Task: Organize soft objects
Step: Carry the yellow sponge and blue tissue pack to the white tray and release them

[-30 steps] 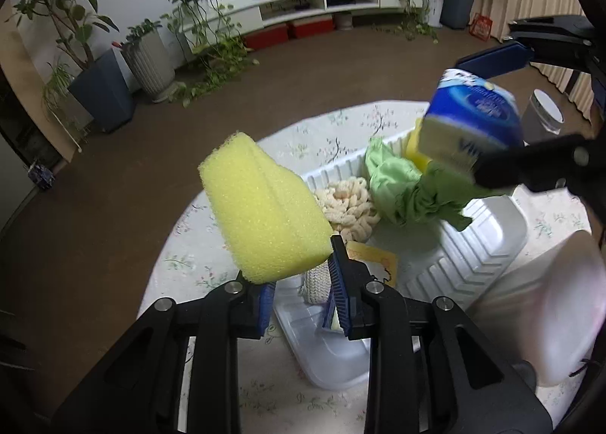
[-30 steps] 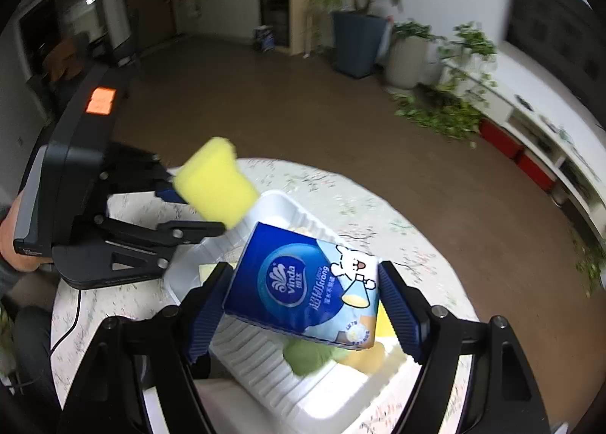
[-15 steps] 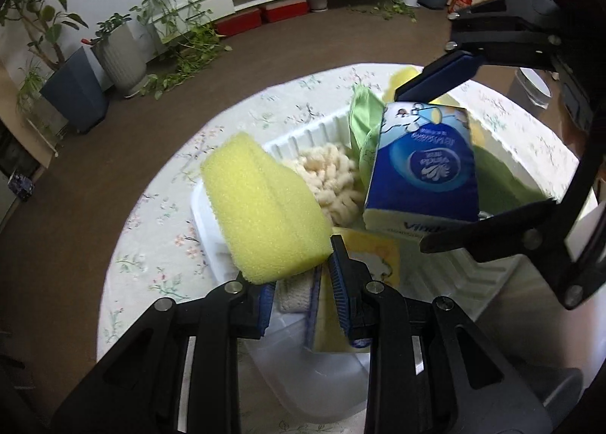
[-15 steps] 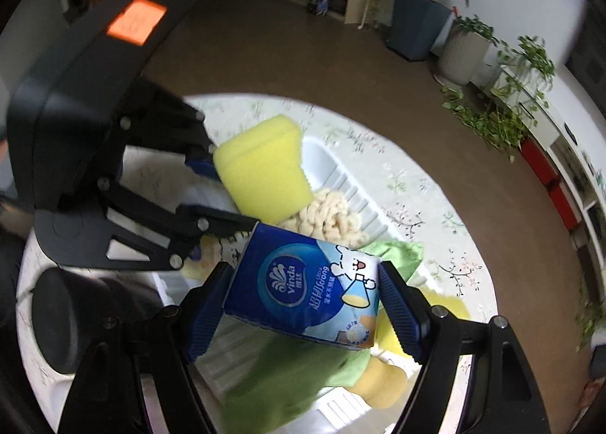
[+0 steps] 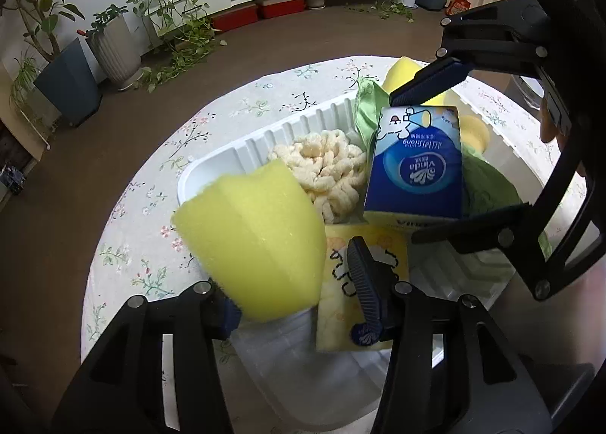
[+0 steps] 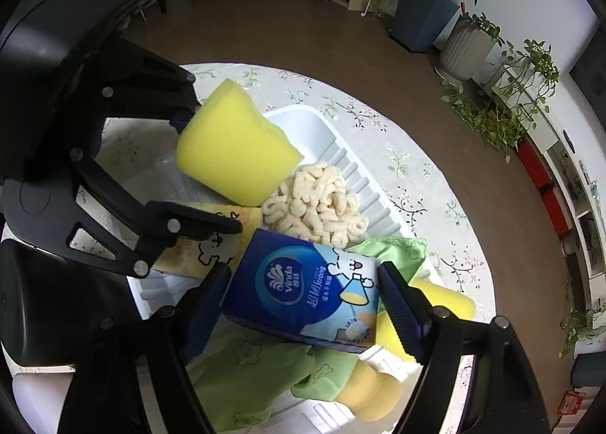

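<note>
A white ribbed tray [image 5: 235, 157] holds a cream chenille pad [image 5: 322, 169], a green cloth [image 5: 488, 188] and a yellow cartoon-print pack [image 5: 360, 305]. My left gripper [image 5: 291, 275] hangs low over the tray's near end with its jaws opening. The yellow sponge [image 5: 253, 244] stands between them and leans on the left pad, clear of the right pad. My right gripper [image 6: 303, 271] is shut on a blue tissue pack [image 6: 303, 290], just above the green cloth [image 6: 246, 369]. Both pads press the pack's ends. From the right wrist, the sponge [image 6: 231, 146] overhangs the tray [image 6: 303, 119].
The tray sits on a round table with a floral cloth [image 5: 151, 206]. Another yellow sponge [image 6: 439, 301] and an orange-yellow soft piece [image 6: 371, 392] lie at the tray's far end. A white container [image 6: 38, 396] stands beside the tray. Brown floor and potted plants lie beyond the table edge.
Both grippers have sunk toward the tray. The left jaws have widened and the squeezed sponge has sprung back to full width. The tissue pack now hangs just over the green cloth.
</note>
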A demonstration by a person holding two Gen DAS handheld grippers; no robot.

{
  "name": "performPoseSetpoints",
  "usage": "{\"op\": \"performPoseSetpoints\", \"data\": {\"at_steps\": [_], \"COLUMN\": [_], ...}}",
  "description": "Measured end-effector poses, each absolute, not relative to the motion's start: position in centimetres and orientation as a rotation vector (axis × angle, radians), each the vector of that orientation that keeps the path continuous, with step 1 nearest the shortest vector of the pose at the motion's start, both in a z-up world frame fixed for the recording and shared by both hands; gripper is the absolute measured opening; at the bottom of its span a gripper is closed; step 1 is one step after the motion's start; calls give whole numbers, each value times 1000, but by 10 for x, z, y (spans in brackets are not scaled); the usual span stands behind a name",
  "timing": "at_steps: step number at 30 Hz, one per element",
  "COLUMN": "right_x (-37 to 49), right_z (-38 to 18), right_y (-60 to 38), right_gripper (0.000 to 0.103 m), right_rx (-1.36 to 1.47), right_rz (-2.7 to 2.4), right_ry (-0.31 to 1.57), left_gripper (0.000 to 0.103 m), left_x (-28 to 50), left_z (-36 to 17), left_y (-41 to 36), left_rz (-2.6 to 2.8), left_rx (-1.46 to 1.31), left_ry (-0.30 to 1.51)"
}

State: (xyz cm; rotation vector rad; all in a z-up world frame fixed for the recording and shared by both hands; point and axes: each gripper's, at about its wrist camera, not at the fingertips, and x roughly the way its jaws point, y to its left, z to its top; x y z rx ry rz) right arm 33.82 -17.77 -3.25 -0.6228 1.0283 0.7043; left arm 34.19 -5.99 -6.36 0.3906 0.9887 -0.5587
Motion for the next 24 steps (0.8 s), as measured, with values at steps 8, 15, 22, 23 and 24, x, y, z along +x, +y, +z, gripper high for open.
{"op": "performPoseSetpoints", "data": {"at_steps": [8, 15, 22, 23, 24], "right_x": [339, 337, 332, 332, 331], "right_z": [-30, -14, -1, 0, 1], "right_y": [-187, -204, -230, -233, -237], "right_gripper": [87, 96, 99, 99, 99], "right_rx": [-609, -557, -514, -512, -508], "right_rz": [692, 702, 681, 675, 664], "right_ry": [1024, 998, 979, 979, 980], "left_gripper": [51, 62, 63, 63, 63], "left_x": [340, 340, 334, 333, 332], "left_z": [-62, -49, -44, -44, -43], "left_y": [-53, -46, -35, -35, -35], "left_rz": [-539, -527, -513, -512, -510], "left_rx": [374, 354, 339, 338, 340], "left_ry": [984, 953, 949, 949, 948]}}
